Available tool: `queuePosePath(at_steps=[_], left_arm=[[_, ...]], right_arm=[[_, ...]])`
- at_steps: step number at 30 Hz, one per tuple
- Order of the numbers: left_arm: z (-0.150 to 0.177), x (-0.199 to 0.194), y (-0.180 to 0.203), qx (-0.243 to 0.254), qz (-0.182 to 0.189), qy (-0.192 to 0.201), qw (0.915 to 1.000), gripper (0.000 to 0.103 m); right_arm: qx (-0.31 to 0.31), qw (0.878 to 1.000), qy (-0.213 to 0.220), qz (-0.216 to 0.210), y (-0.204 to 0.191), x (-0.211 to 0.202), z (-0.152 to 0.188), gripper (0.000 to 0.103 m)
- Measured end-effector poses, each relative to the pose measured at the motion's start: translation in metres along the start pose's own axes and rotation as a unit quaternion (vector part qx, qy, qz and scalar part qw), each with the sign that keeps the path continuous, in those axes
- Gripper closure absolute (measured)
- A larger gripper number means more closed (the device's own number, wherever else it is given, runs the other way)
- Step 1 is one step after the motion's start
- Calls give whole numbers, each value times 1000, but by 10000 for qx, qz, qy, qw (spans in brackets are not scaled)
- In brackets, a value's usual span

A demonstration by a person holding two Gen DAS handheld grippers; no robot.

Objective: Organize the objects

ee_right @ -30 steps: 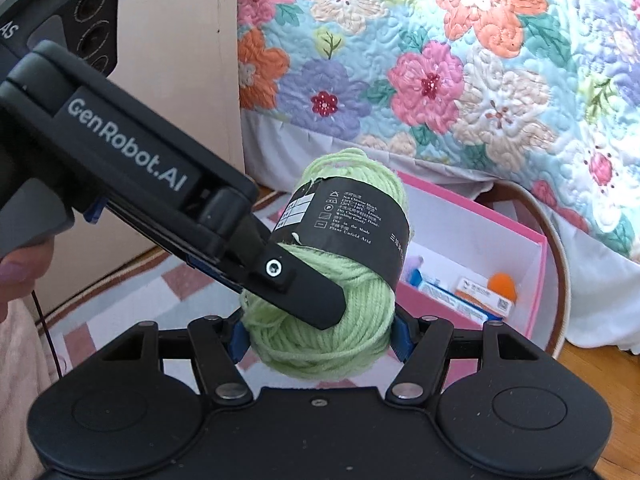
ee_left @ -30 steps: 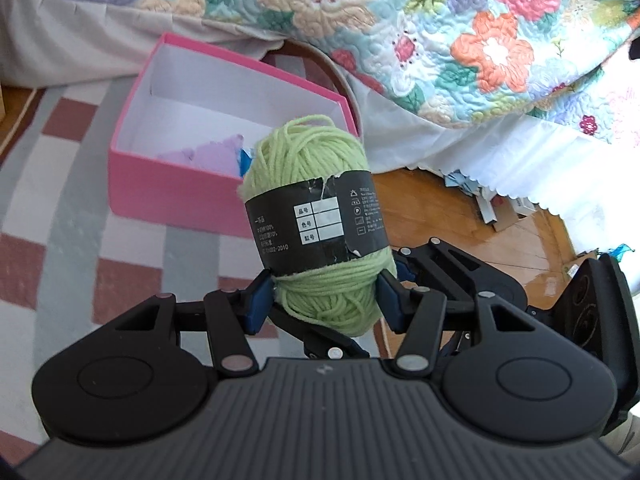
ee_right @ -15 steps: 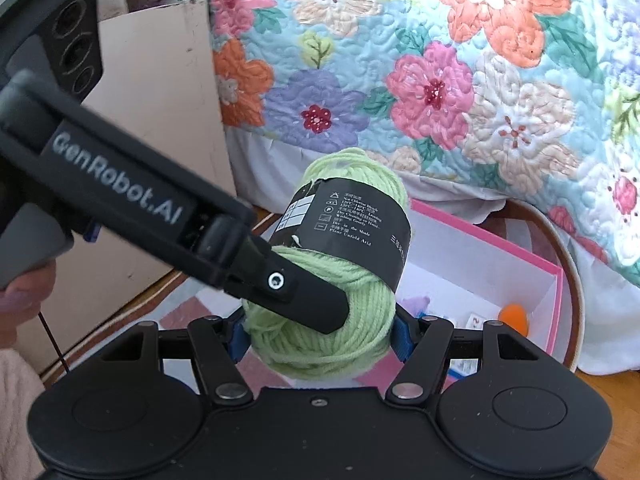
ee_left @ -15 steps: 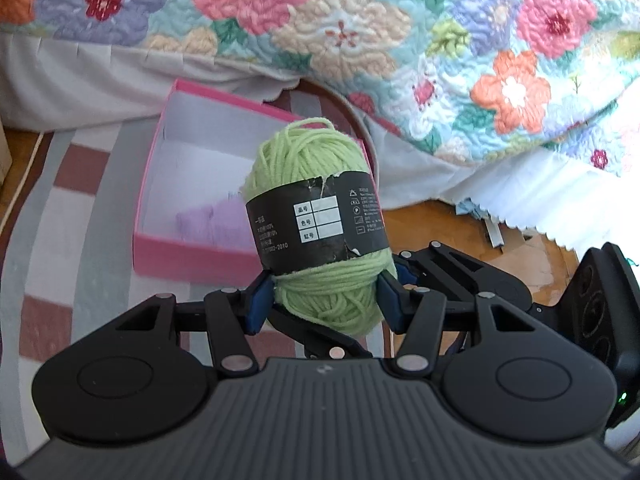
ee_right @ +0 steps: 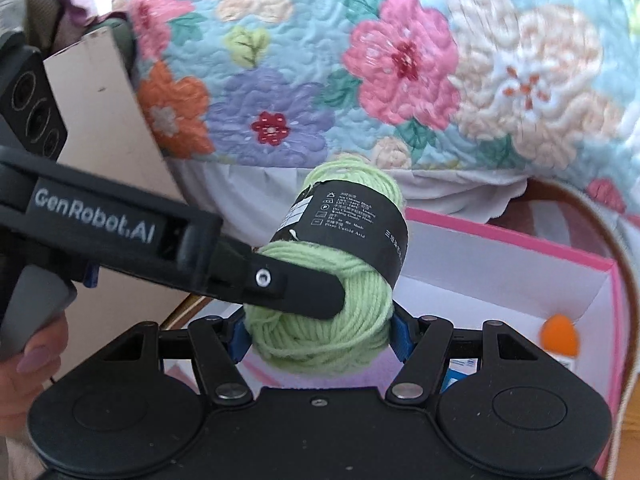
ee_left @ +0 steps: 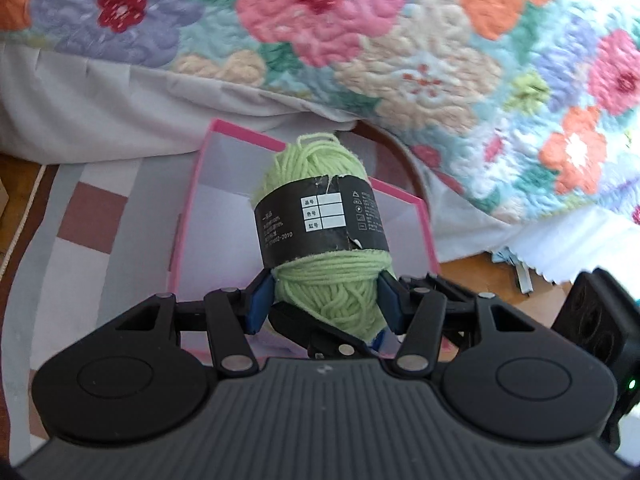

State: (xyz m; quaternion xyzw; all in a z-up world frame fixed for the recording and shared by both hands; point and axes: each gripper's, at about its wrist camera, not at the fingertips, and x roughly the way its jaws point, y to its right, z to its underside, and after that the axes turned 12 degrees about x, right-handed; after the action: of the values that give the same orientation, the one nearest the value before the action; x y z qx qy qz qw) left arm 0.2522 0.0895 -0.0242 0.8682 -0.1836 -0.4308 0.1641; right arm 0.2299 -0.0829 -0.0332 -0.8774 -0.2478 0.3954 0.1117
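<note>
Left wrist view first: the left tool [ee_left: 326, 306] has its blue pads pressed against the lower half of a skein of green yarn [ee_left: 320, 240], which stands upright between them with its black paper label facing the camera. A finger of the right tool [ee_left: 320, 330] crosses beneath the skein, and part of that tool's body shows at the right edge. Just behind the yarn sits an open pink box [ee_left: 304, 216] with a white inside, resting on a striped, checked rug [ee_left: 80, 232]. Beyond it hangs a white bed skirt [ee_left: 100, 100] under a floral quilt [ee_left: 360, 40].

Right wrist view: the right tool [ee_right: 320, 336] also clamps the same yarn [ee_right: 336, 280] from both sides near its base. One finger of the left tool [ee_right: 292, 284] lies across the front of the skein, and a hand [ee_right: 28, 360] grips its handle at lower left. Behind, the pink box [ee_right: 520, 264] holds an orange-capped item [ee_right: 558, 332]. A cardboard panel [ee_right: 108, 120] stands at left against the quilt [ee_right: 400, 60].
</note>
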Motion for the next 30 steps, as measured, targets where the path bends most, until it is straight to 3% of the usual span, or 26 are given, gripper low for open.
queuePosePath(at_steps=[4, 11, 23, 30], left_arm=[[6, 20, -16, 28, 54, -86, 9999, 49], [12, 37, -37, -203, 296, -19, 9994, 50], [10, 43, -36, 27, 325, 69, 9994, 55], [11, 46, -34, 162, 64, 102, 9998, 56]], right_arm=[[416, 9990, -149, 71, 11, 24, 5, 34], [402, 9981, -368, 271, 14, 46, 7, 34], [672, 9963, -494, -226, 42, 45, 6, 28], [572, 9970, -522, -13, 40, 52, 8, 36]])
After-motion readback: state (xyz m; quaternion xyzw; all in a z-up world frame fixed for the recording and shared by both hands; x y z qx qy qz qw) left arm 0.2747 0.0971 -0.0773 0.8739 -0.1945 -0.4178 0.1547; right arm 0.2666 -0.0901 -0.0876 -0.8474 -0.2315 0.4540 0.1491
